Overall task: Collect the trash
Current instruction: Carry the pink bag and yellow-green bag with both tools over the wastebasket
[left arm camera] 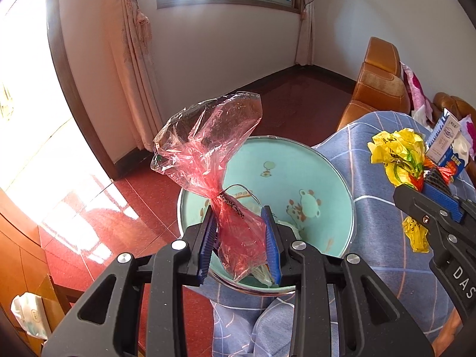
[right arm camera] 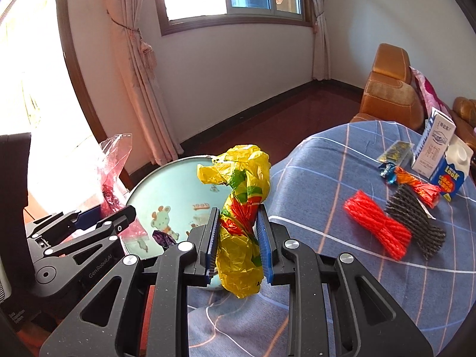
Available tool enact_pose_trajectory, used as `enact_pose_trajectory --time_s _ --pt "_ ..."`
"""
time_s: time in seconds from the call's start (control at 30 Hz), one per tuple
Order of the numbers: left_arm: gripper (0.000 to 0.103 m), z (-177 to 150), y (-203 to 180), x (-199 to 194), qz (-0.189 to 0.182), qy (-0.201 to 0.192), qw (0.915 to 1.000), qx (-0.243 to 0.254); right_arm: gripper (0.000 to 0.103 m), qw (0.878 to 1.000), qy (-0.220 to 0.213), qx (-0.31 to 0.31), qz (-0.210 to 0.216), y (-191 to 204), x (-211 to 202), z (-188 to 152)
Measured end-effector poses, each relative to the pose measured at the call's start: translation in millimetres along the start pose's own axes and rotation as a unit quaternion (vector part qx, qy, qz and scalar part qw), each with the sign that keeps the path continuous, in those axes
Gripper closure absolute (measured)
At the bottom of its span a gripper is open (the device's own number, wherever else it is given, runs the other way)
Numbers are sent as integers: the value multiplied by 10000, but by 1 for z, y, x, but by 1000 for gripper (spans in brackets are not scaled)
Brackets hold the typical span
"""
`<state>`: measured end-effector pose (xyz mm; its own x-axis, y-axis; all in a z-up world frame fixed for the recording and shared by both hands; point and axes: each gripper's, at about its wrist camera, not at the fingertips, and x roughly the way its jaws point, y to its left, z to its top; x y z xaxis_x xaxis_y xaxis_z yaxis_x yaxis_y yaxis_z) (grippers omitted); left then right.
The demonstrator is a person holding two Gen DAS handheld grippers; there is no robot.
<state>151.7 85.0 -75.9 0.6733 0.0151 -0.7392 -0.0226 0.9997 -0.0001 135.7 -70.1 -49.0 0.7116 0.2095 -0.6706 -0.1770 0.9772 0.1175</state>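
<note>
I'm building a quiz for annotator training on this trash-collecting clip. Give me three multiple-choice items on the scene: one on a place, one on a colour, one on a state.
1. Where does the red mesh sleeve lie?
A. in the basin
B. on the checked cloth, beside the black mesh sleeve
C. on the floor

2. What colour is the inside of the basin?
A. pale turquoise
B. orange
C. white

3. What is the state of the left claw?
A. open and empty
B. shut on a milk carton
C. shut on the red plastic bag

Answers:
1 B: it rests on the checked cloth next to the black mesh sleeve.
2 A: its turquoise wall carries cartoon animals.
3 C: the red plastic bag is pinched between its blue pads, above the basin.
</note>
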Motion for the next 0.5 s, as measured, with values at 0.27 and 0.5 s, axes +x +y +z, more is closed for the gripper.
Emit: enact_pose_trajectory --time_s 0.27,0.5 --pt "72 8 6 16 103 116 9999 -37 78 10000 24 -56 2 10 20 12" --pt "72 11 10 32 162 246 9995 -71 78 9999 137 -68 -2 14 38 17"
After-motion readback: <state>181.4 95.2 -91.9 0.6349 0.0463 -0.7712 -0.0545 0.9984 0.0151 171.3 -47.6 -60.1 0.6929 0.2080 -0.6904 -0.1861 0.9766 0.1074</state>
